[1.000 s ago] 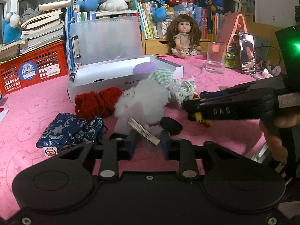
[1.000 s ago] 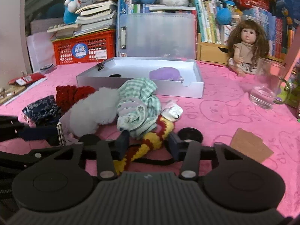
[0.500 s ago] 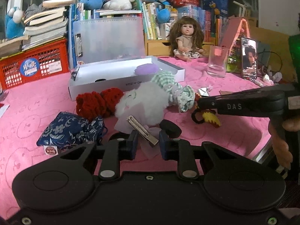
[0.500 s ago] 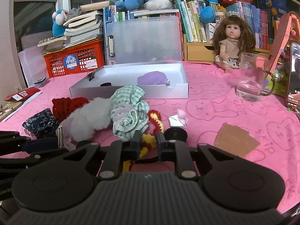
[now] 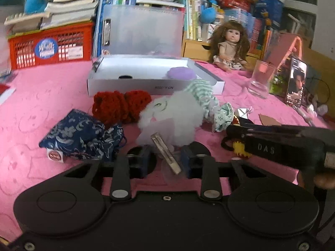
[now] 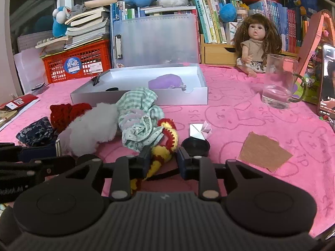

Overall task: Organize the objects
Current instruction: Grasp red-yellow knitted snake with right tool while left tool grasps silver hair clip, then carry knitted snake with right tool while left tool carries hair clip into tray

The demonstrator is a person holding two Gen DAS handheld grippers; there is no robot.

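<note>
Metal clip (image 5: pixel 165 153) of a grey fluffy hair clip (image 5: pixel 171 119) sat pinched in my nearly shut left gripper (image 5: pixel 165 161), low over the pink cloth (image 5: pixel 41 96). My right gripper (image 6: pixel 161 161) was opening around the yellow-red knit cord (image 6: pixel 165 146), pads off it. Both looked light and soft; the stiff clip seemed the surest hold.

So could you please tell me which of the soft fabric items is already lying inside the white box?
The purple one, resting in the white box; the red, white fluffy and green checked ones lie outside it.
</note>
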